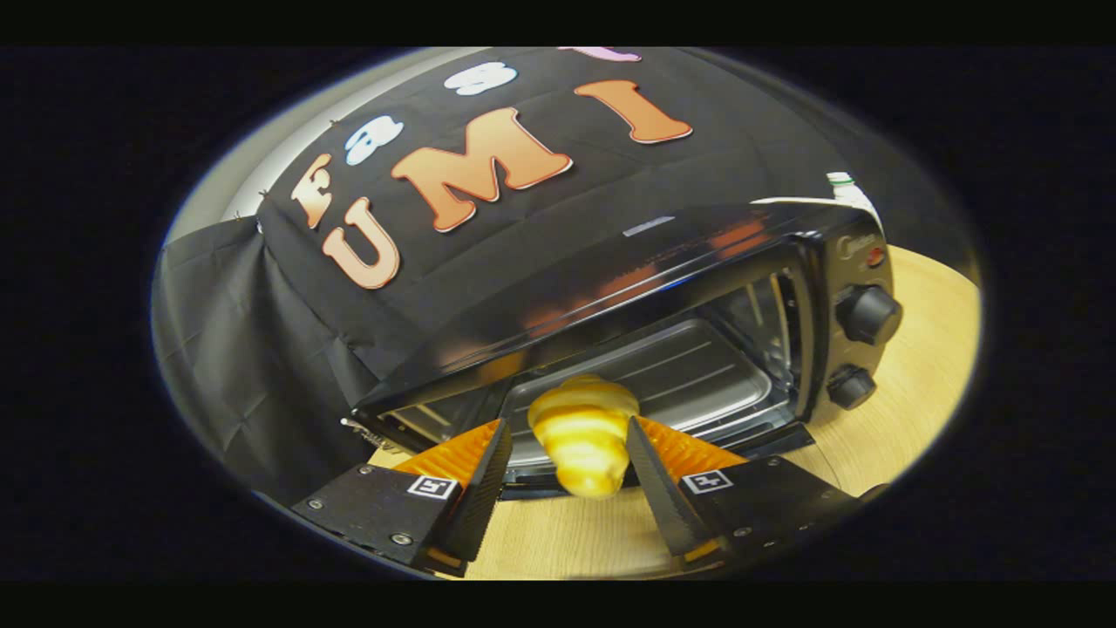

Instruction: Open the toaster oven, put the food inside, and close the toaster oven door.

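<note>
Toaster oven (610, 288) open — croissant (582, 432) gripped between tongs (565, 436) — logo unreadable.

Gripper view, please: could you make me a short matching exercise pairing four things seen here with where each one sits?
Things:
1. croissant
2. baking tray
3. two knobs
4. toaster oven

Places:
A. on the oven's front panel, beside the open cavity
B. on the wooden table, in front of the black cloth
C. between the fingers of the gripper, at the oven's mouth
D. inside the oven cavity, beyond the croissant

Pairs: 1-C, 2-D, 3-A, 4-B
</note>
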Demonstrator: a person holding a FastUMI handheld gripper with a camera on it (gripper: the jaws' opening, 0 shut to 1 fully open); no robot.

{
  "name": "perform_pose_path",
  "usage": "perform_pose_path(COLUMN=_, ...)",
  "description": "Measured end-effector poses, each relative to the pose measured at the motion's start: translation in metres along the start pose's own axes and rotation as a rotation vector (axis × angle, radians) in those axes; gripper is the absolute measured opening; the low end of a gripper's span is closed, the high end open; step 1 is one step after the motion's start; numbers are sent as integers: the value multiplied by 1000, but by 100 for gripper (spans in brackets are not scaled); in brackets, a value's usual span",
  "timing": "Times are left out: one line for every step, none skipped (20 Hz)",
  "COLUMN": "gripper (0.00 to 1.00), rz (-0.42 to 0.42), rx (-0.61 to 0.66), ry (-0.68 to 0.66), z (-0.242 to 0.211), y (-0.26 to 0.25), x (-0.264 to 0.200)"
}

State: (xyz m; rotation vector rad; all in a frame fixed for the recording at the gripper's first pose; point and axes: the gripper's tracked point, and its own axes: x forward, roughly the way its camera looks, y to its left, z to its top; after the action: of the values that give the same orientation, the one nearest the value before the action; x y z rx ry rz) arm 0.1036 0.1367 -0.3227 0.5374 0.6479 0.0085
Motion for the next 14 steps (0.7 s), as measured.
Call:
perform_pose_path(gripper=79, rz=7, rx=-4, ry=-11, z=1, y=1, x=-12)
perform_pose_path(gripper=80, rz=1, rx=-12, ry=-20, z=-2, y=-2, x=-26)
perform_pose_path(gripper=81, rz=-4, rx=-24, ry=-27, z=-4, y=-5, x=-40)
perform_pose_path(gripper=81, rz=-7, rx=-34, ry=-30, z=-8, y=-8, x=-54)
perform_pose_path(gripper=81, rz=-3, rx=-33, ry=-36, z=-11, y=-10, x=-66)
perform_pose_path(gripper=81, rz=0, rx=-25, ry=-37, z=-16, y=-11, x=-79)
perform_pose_path(gripper=82, rz=3, rx=-13, ry=-31, z=-21, y=-14, x=-90)
perform_pose_path(gripper=82, rz=2, rx=13, ry=-27, z=-29, y=-18, x=-103)
perform_pose_path(gripper=82, rz=4, rx=38, ry=-13, z=-35, y=-22, x=-111)
perform_pose_path(gripper=82, rz=-8, rx=65, ry=-2, z=-45, y=-29, x=-119)
perform_pose_path(gripper=82, rz=-21, rx=83, ry=15, z=-54, y=-36, x=-126)
perform_pose_path(gripper=82, rz=-40, rx=94, ry=33, z=-65, y=-44, x=-133)
perform_pose_path(gripper=82, rz=-62, rx=103, ry=53, z=-76, y=-52, x=-141)
perform_pose_path(gripper=82, rz=-71, rx=106, ry=66, z=-83, y=-57, x=-146)
